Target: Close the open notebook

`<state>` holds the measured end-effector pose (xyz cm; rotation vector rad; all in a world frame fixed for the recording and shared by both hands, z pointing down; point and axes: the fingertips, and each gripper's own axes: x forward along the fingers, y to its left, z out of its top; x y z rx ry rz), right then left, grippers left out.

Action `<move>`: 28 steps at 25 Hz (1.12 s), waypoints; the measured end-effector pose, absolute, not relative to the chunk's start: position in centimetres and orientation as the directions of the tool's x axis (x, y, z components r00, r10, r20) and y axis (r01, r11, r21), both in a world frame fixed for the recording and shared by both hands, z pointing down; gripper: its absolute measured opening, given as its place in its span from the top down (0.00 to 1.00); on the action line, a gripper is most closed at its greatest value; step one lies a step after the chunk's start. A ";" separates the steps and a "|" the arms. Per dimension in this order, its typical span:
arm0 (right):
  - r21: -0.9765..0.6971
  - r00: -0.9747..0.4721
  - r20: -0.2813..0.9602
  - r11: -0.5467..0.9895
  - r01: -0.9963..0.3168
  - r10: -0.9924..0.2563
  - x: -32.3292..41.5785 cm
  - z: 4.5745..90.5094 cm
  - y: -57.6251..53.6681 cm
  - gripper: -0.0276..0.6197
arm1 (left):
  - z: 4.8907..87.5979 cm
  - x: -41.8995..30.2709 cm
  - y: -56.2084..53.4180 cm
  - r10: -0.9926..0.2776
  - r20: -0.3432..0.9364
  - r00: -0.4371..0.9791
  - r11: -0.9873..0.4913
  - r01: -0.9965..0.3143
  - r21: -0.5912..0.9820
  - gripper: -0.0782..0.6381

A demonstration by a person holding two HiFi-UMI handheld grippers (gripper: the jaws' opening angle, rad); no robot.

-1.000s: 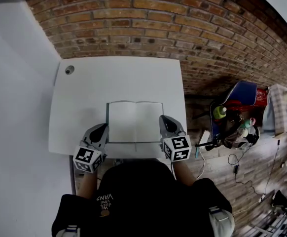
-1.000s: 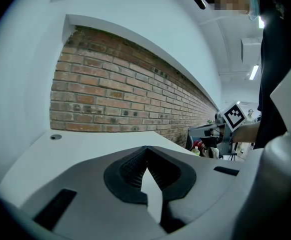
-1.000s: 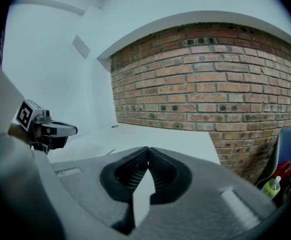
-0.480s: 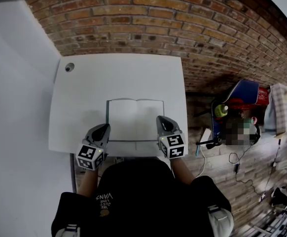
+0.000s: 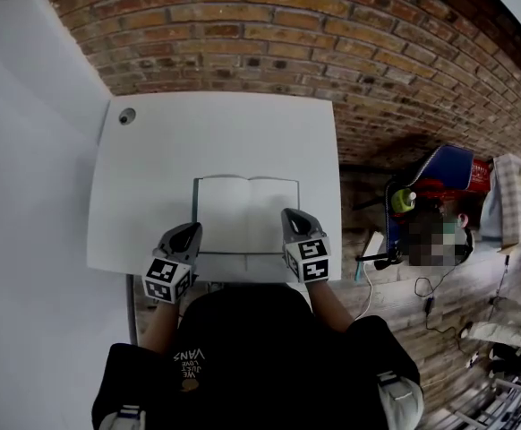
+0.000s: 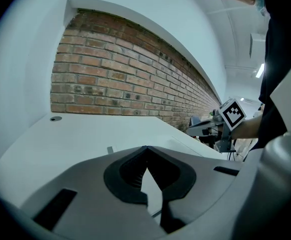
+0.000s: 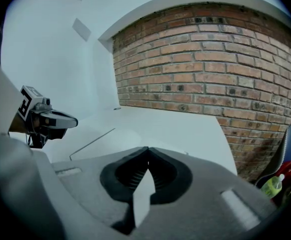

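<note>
I hold a gripper in each hand at the near edge of the white table (image 5: 216, 141). The open notebook (image 5: 247, 215) lies flat on the table right in front of me, close to that near edge. Both of its white pages face up, and the fold runs down the middle.

My left gripper (image 5: 189, 232) is just beside the left side of the notebook, down by its near corner. Its two jaws are pressed together so the tips meet, and nothing is between them.

My right gripper (image 5: 292, 217) is at the right side of the notebook, and from above its tip sits over the edge of the right page. I cannot tell if it touches the page. Its jaws are pressed together too, with nothing between them.

Both grippers point away from me, toward the brick wall (image 5: 332, 43) behind the table, and they tip down a little.

A small round hole (image 5: 127, 115) is in the far left corner of the table. A green bottle (image 5: 402, 202) stands off to the right, away from the table
</note>
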<state>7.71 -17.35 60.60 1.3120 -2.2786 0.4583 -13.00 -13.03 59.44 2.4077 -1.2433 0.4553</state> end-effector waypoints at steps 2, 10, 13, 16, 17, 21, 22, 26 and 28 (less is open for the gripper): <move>-0.054 -0.435 0.561 0.493 -0.869 -0.705 7.5 61.1 -17.3 0.96 | 60.0 -13.2 -13.0 -0.697 0.463 0.548 -0.522 -0.830 0.196 0.87; -0.061 -0.436 0.606 0.508 -0.859 -0.665 6.8 62.8 -16.9 0.96 | 61.7 -13.6 -12.6 -0.674 0.513 0.532 -0.498 -0.840 0.216 0.87; -0.054 -0.429 0.622 0.511 -0.858 -0.655 6.9 63.5 -16.9 0.96 | 62.3 -13.9 -13.1 -0.674 0.527 0.518 -0.481 -0.849 0.220 0.87; -0.058 -0.427 0.632 0.510 -0.858 -0.647 7.0 63.9 -16.8 0.96 | 62.8 -13.9 -13.2 -0.666 0.538 0.517 -0.476 -0.850 0.228 0.87; -0.059 -0.425 0.634 0.508 -0.859 -0.646 7.0 64.0 -16.7 0.96 | 62.9 -13.9 -13.2 -0.663 0.542 0.517 -0.475 -0.849 0.230 0.87; -0.057 -0.417 0.644 0.503 -0.862 -0.642 7.2 64.5 -16.6 0.96 | 63.6 -14.1 -13.4 -0.658 0.554 0.511 -0.460 -0.855 0.242 0.87; -0.056 -0.415 0.648 0.503 -0.863 -0.639 7.3 64.7 -16.6 0.96 | 63.8 -14.2 -13.5 -0.660 0.555 0.506 -0.450 -0.858 0.248 0.87; -0.049 -0.408 0.665 0.509 -0.859 -0.625 7.5 65.4 -16.3 0.96 | 64.4 -14.6 -13.5 -0.655 0.570 0.496 -0.418 -0.866 0.274 0.87; -0.043 -0.407 0.673 0.517 -0.855 -0.618 7.7 65.8 -16.1 0.96 | 64.7 -14.9 -13.4 -0.649 0.585 0.486 -0.401 -0.873 0.279 0.87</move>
